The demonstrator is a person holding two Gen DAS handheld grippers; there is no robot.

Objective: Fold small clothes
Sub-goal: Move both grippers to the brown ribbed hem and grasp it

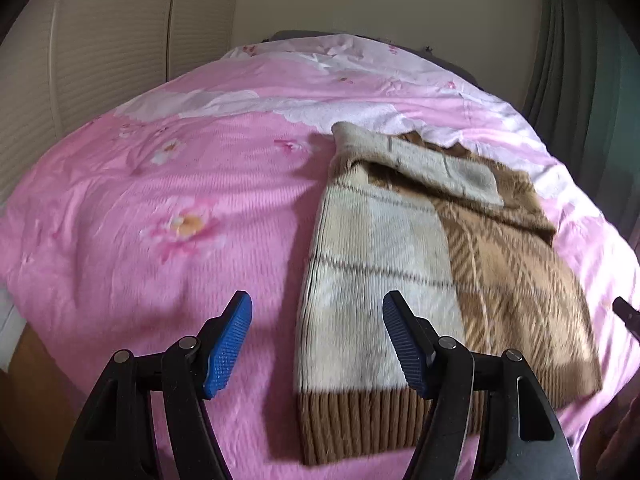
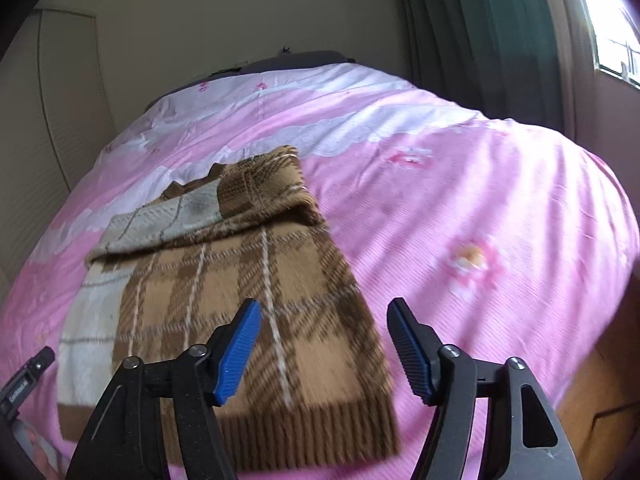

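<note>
A knitted sweater [image 1: 400, 240], half cream and half brown plaid with a ribbed brown hem, lies flat on the pink bed cover [image 1: 160, 200]. Its sleeves are folded across the upper part. My left gripper [image 1: 316, 300] is open with nothing between its blue pads, hovering over the sweater's near left edge. In the right wrist view the sweater [image 2: 248, 280] shows mostly its plaid side. My right gripper [image 2: 324, 304] is open and empty over the near right edge of the sweater. Part of the left gripper [image 2: 28, 380] shows at that view's left border.
The flowered pink bed cover [image 2: 480, 200] spreads wide on both sides of the sweater. A slatted wardrobe [image 1: 80, 60] stands left of the bed, a green curtain [image 2: 480, 20] and a bright window [image 2: 612, 40] to the right. Wooden floor [image 2: 600, 400] shows at the bed's near right corner.
</note>
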